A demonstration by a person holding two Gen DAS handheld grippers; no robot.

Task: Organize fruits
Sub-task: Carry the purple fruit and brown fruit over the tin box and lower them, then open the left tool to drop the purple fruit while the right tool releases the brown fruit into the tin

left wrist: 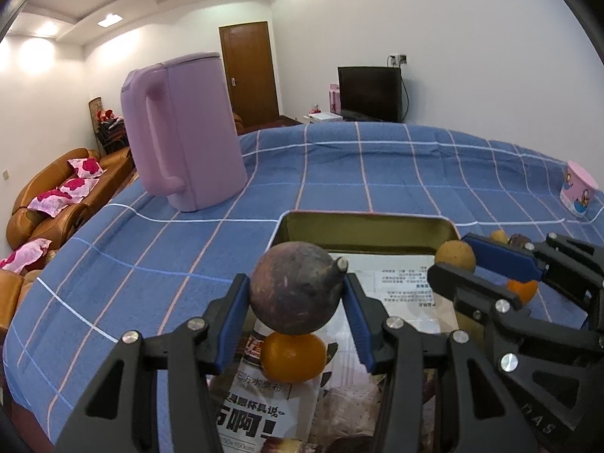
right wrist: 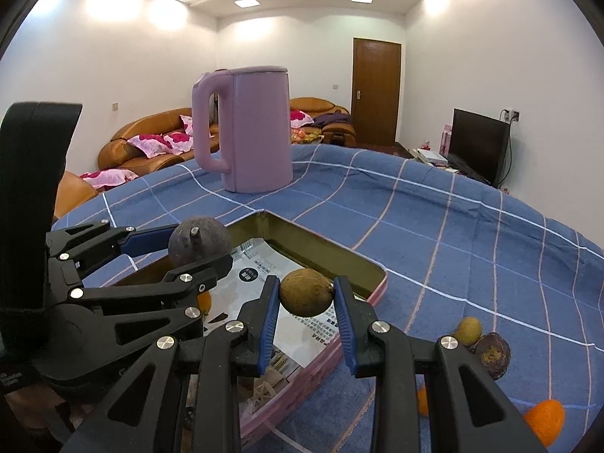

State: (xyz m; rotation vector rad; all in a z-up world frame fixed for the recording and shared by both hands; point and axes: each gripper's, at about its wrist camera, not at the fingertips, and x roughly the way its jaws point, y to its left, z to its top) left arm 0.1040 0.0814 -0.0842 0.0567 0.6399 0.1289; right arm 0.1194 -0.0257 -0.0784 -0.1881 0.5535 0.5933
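My left gripper (left wrist: 298,294) is shut on a dark purple round fruit (left wrist: 296,287) and holds it above the open metal tin (left wrist: 362,222). An orange (left wrist: 293,356) lies in the tin just below it. My right gripper (right wrist: 306,296) is shut on a brown-yellow round fruit (right wrist: 306,291) and holds it over the tin's right side (right wrist: 372,270). The left gripper and its purple fruit (right wrist: 198,241) show at the left of the right wrist view. The right gripper with its brown fruit (left wrist: 455,256) shows at the right of the left wrist view.
A pink kettle (left wrist: 181,132) stands on the blue checked cloth (left wrist: 339,173) behind the tin. Loose fruits lie right of the tin: a small yellow one (right wrist: 468,330), a dark purple one (right wrist: 492,355) and oranges (right wrist: 545,421). A pink cup (left wrist: 579,188) stands far right.
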